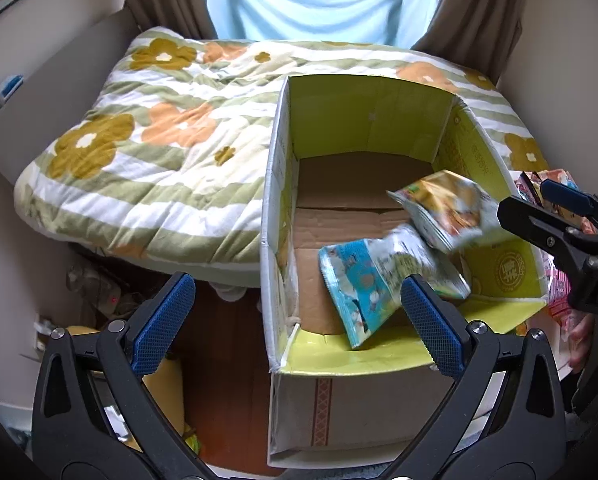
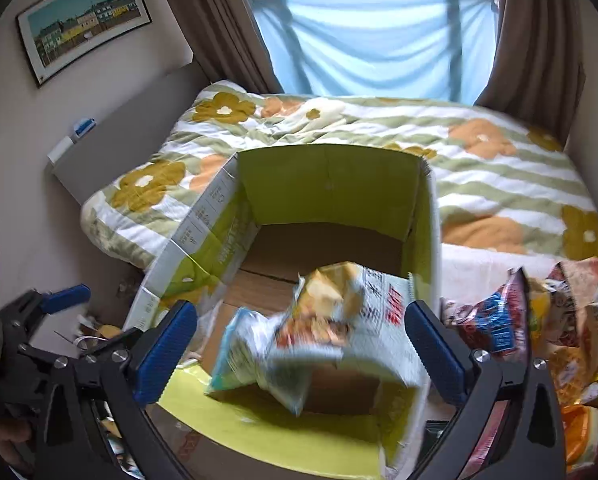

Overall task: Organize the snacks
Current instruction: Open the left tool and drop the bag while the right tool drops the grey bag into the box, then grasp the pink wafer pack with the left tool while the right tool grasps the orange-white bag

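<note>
Both grippers, left (image 1: pixel 299 320) and right (image 2: pixel 301 346), are spread wide, empty; falling packets (image 1: pixel 443 212) could be bounced off the box (image 1: pixel 275 208) rim.

Each camera sits on a pair of tongs and looks forward and down. The left one looks into the open box (image 1: pixel 379 184) from its left side, up close. The right one is close above the box (image 2: pixel 331 184) too. Both see the bed (image 1: pixel 147 128) and window (image 2: pixel 371 36).
</note>
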{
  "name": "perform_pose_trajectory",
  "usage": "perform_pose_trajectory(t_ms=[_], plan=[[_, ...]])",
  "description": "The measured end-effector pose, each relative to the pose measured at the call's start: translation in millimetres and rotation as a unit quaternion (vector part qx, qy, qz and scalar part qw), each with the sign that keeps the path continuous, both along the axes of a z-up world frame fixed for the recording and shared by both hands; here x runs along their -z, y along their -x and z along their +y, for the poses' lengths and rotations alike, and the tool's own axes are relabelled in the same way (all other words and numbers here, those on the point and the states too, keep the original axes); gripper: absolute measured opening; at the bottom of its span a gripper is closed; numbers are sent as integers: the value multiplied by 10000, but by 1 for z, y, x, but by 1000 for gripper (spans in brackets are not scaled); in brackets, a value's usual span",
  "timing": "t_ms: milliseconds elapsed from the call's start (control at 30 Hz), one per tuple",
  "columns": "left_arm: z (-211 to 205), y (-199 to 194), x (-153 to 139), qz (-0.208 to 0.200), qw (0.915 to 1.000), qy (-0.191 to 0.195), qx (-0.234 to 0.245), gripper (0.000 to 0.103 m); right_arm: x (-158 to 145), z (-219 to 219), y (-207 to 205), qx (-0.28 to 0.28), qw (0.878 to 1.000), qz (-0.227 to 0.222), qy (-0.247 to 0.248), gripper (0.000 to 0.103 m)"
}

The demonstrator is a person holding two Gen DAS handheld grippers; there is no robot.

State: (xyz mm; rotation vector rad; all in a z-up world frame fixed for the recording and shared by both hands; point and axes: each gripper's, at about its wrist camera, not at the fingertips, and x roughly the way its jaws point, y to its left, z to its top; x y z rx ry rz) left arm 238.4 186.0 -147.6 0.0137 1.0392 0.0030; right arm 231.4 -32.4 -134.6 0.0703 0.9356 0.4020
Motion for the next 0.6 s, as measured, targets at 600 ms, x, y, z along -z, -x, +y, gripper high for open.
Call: perform_pose_trajectory(t_ms=[600], plan=[[-53, 15, -21, -328, 9934, 203, 1077, 102, -39, -52, 53, 1029, 9935, -265, 404, 103]])
